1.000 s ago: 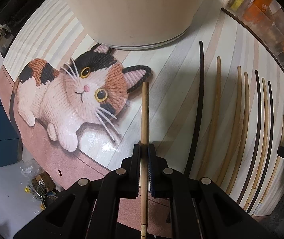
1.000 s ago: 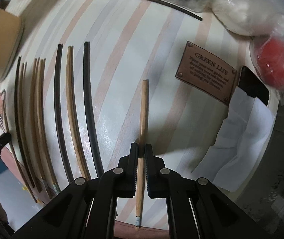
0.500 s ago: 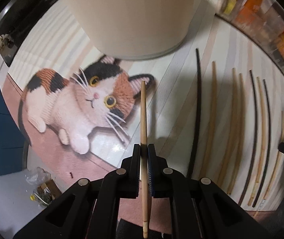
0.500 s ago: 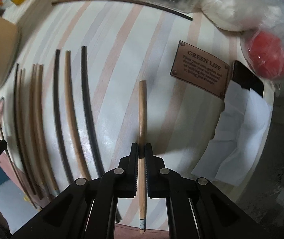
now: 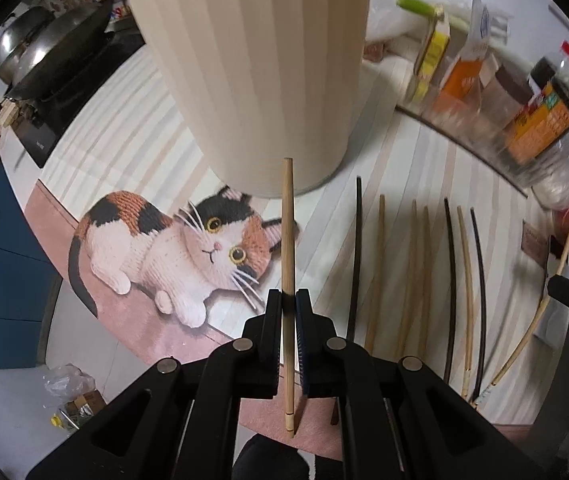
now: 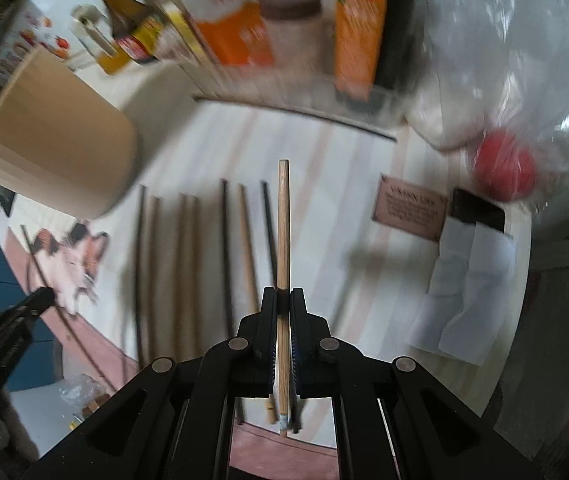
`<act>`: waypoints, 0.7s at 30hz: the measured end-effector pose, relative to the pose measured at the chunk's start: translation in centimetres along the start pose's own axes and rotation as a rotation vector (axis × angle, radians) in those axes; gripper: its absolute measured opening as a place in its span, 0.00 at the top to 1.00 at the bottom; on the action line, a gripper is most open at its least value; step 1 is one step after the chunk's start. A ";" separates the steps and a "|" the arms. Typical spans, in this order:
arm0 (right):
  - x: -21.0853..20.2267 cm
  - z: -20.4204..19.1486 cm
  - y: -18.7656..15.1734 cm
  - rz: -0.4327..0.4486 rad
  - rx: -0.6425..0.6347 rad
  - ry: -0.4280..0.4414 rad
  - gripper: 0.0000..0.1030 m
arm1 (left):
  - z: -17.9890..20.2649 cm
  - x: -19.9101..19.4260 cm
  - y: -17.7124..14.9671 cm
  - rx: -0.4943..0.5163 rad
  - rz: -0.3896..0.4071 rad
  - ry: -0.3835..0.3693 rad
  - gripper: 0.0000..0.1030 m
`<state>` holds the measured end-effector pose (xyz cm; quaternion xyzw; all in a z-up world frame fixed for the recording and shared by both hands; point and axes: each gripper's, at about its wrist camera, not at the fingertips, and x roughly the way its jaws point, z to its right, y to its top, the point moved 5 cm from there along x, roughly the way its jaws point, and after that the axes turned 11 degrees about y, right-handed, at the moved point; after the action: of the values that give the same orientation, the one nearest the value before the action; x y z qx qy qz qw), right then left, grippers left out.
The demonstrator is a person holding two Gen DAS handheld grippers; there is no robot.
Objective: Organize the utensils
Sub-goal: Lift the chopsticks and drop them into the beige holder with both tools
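Note:
My left gripper [image 5: 287, 306] is shut on a light wooden chopstick [image 5: 287, 232] and holds it above the mat, its tip just in front of the cream ribbed holder [image 5: 260, 76]. My right gripper [image 6: 283, 304] is shut on another light wooden chopstick [image 6: 283, 224], raised over the row of dark and light chopsticks [image 6: 188, 264] lying side by side on the striped mat. That row also shows in the left wrist view [image 5: 416, 264]. The holder stands at the left in the right wrist view [image 6: 52, 140].
A calico cat picture [image 5: 188, 256] is on the mat's left part. Bottles and jars [image 5: 524, 92] line the back edge. A wok [image 5: 56, 52] sits far left. A brown label [image 6: 410, 212], white paper [image 6: 468, 288] and a red object in plastic [image 6: 502, 168] lie right.
Both grippers have lifted and tilted up with their chopsticks. The holder's full side and the bottles at the back have come into view. The right view is now blurred.

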<state>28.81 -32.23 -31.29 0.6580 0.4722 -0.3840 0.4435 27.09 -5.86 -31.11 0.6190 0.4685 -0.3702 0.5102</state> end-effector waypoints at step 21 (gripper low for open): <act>-15.2 -11.3 10.0 0.396 -0.219 0.208 0.94 | -2.7 -17.5 10.5 -0.148 0.394 -0.120 0.96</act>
<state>35.51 -27.42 -11.55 0.7218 0.4159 -0.1663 0.5276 32.09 -7.24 -11.14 0.6361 0.3333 -0.2641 0.6439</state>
